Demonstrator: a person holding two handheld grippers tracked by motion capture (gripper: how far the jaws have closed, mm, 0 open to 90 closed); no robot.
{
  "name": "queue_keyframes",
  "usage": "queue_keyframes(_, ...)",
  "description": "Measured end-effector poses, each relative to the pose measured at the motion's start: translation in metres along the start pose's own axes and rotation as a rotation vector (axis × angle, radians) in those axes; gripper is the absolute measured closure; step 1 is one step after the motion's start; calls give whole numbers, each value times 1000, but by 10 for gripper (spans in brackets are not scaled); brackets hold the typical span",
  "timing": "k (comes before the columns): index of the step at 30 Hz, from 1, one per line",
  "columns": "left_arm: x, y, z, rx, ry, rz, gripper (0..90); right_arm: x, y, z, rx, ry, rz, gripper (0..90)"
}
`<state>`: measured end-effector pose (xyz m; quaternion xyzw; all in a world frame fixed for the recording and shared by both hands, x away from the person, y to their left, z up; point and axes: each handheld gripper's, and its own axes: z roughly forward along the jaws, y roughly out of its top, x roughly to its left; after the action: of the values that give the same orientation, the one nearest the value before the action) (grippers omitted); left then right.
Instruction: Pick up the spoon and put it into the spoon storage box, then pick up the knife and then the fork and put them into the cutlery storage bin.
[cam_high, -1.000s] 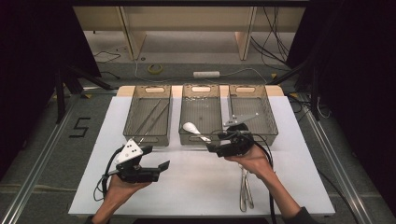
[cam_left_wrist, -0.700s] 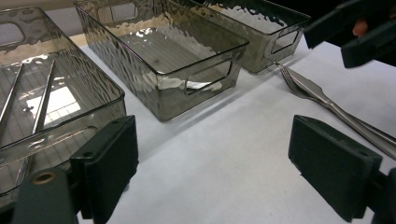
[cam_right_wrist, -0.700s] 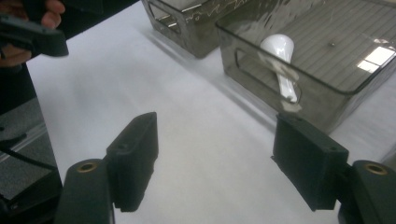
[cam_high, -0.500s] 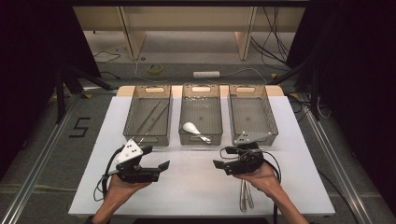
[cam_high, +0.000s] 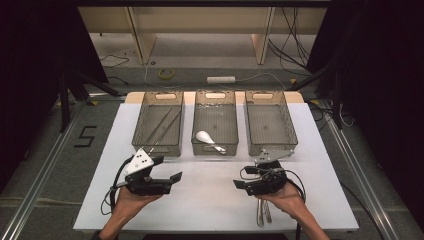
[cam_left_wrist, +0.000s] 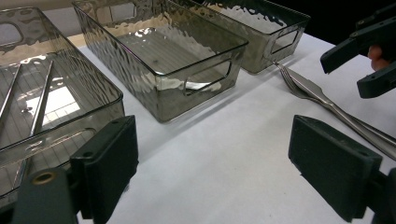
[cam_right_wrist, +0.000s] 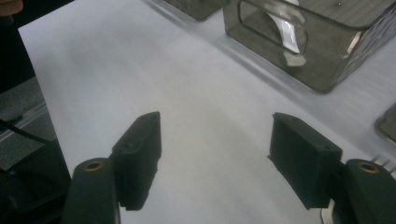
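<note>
White covering spreads across the table (cam_high: 210, 200), which stands on a grey floor with dark curtains at either side and pale wooden furniture legs beyond. Three smoky transparent bins sit in a row along the far half of the table. The left bin (cam_high: 159, 122) holds two thin metal rods lying slanted on its floor, the middle bin (cam_high: 215, 120) holds one white spoon (cam_high: 206, 138) with its bowl toward the far left and its handle running toward the near right, and the right bin (cam_high: 270, 120) has nothing showing inside. Near the table's front edge, under the person's right hand, lie metal forks (cam_high: 263, 217); at least two handles show side by side, their long axes running from the near edge toward the bins. In the left gripper view a fork (cam_left_wrist: 327, 105) lies with its tines pointing at the right bin's near corner, a second handle just beside it. The left gripper (cam_high: 167, 172) is held above the bare covering before the left bin, jaws wide apart with nothing between them. The right gripper (cam_high: 242, 181) hovers over the forks' far ends, pointing toward the left gripper; its jaws have just been closing a little yet stand well apart, with bare covering between them.
</note>
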<state>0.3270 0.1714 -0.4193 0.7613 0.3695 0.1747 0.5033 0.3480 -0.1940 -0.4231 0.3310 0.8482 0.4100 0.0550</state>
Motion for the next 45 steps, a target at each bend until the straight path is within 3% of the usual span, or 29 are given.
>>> queue_keyframes(12,1,-1,-1,-4,3,-6,154,-1,-14,-1,64,0,7,550)
queue_keyframes(30,0,-1,-2,-2,4,-2,154,9,-26,6,200,11,-61,855)
queue_keyframes(40,0,-1,-2,4,6,7,154,15,-35,11,269,16,-73,900)
queue_keyframes(42,0,-1,-3,0,7,4,154,16,-38,12,289,14,-95,900)
queue_keyframes(44,1,-1,-3,-1,7,1,154,19,-39,13,305,17,-70,900)
queue_keyframes(45,1,-1,-3,0,7,1,154,17,-40,13,309,16,-93,900)
